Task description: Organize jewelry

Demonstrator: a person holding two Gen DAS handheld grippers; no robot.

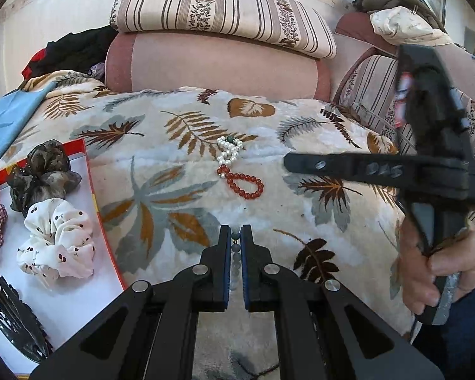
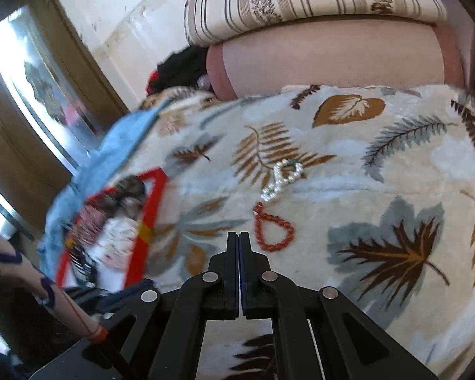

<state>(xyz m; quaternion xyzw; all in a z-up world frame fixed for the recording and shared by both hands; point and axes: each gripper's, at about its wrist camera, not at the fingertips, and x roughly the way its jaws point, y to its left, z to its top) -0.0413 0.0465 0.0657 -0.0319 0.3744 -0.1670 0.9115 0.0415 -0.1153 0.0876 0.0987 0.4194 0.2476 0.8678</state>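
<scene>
Beads of a pale green bracelet [image 1: 235, 253] are clamped between the left gripper [image 1: 236, 237] pads, presumably for transfer to the red-rimmed tray [image 1: 93, 190]; the right gripper [image 2: 239, 240], closed empty, is held above the red bracelet [image 2: 274, 231] and pearl bracelet [image 2: 283, 179]

The left hand-held gripper [image 1: 236, 232] pinches a grey-green bead strand [image 1: 236, 253] above the leaf-patterned blanket [image 1: 174, 164].

A leaf-patterned blanket [image 1: 180, 164] covers the bed. At frame centre lie a pearl bracelet [image 1: 228, 152] and a red bead bracelet [image 1: 245, 183], touching. A red-edged tray [image 1: 93, 196] sits lower left.
</scene>
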